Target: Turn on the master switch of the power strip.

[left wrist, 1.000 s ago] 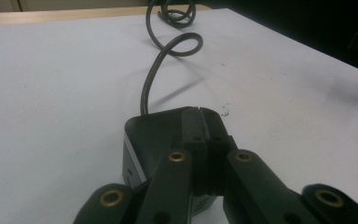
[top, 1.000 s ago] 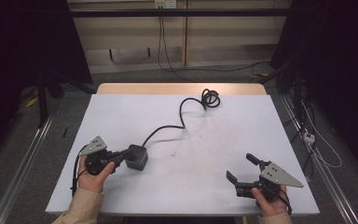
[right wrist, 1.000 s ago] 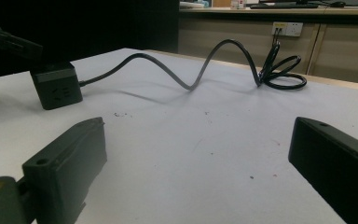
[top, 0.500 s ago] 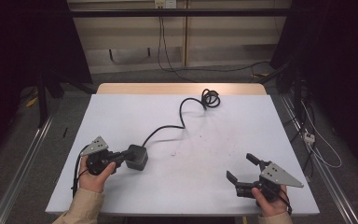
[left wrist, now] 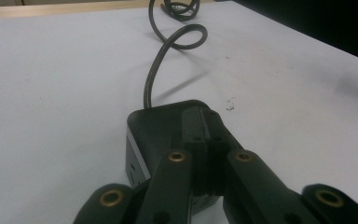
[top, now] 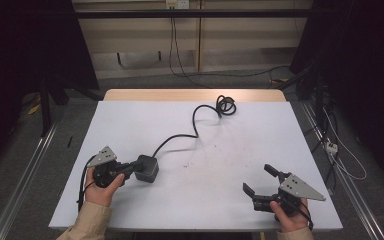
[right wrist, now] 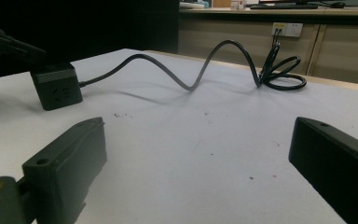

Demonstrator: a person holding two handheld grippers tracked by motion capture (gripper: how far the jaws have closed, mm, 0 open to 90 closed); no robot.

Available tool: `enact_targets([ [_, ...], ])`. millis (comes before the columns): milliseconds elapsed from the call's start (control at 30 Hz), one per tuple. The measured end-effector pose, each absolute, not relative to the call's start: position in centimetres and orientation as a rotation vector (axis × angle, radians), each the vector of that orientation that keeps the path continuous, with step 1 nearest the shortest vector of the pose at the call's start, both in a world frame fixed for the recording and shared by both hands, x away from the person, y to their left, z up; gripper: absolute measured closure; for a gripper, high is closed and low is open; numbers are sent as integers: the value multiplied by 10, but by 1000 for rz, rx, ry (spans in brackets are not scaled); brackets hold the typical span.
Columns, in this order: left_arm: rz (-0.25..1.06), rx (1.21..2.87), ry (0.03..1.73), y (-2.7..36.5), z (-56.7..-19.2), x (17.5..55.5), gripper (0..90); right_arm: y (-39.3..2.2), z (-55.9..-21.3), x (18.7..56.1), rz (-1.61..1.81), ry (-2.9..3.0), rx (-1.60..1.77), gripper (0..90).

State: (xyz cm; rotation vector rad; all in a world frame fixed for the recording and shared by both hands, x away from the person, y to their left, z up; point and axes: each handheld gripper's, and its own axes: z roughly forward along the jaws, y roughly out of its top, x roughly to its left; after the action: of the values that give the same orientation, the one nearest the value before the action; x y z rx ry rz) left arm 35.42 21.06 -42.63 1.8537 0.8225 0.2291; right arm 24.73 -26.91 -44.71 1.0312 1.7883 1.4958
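A black cube-shaped power adapter (top: 147, 169) sits on the white table (top: 230, 210) at the front left. Its black cable (top: 195, 125) snakes away to a coil (top: 226, 106) near the far edge. My left gripper (top: 130, 169) is shut, and its closed jaw tips rest against the top of the adapter (left wrist: 154, 126), with nothing between them in the left gripper view (left wrist: 204, 121). My right gripper (top: 257, 178) lies at the front right with its jaws wide open and nothing between them. From there (right wrist: 198, 130) it faces the adapter (right wrist: 56, 86) and the cable (right wrist: 191, 79) across bare table.
The tabletop's far wooden edge (top: 195, 95) lies just beyond the coil. Metal rails run along the floor on both sides, with loose cables and a white power strip (top: 332, 147) on the floor at the right. Cabinets stand behind the table.
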Motion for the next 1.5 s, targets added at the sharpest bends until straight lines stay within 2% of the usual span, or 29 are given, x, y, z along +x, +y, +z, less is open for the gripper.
enact_targets([
  [1500, 235, 1864, 818, 210, -429, 355, 900, -268, -447, 247, 1493, 1793, 1027, 37],
])
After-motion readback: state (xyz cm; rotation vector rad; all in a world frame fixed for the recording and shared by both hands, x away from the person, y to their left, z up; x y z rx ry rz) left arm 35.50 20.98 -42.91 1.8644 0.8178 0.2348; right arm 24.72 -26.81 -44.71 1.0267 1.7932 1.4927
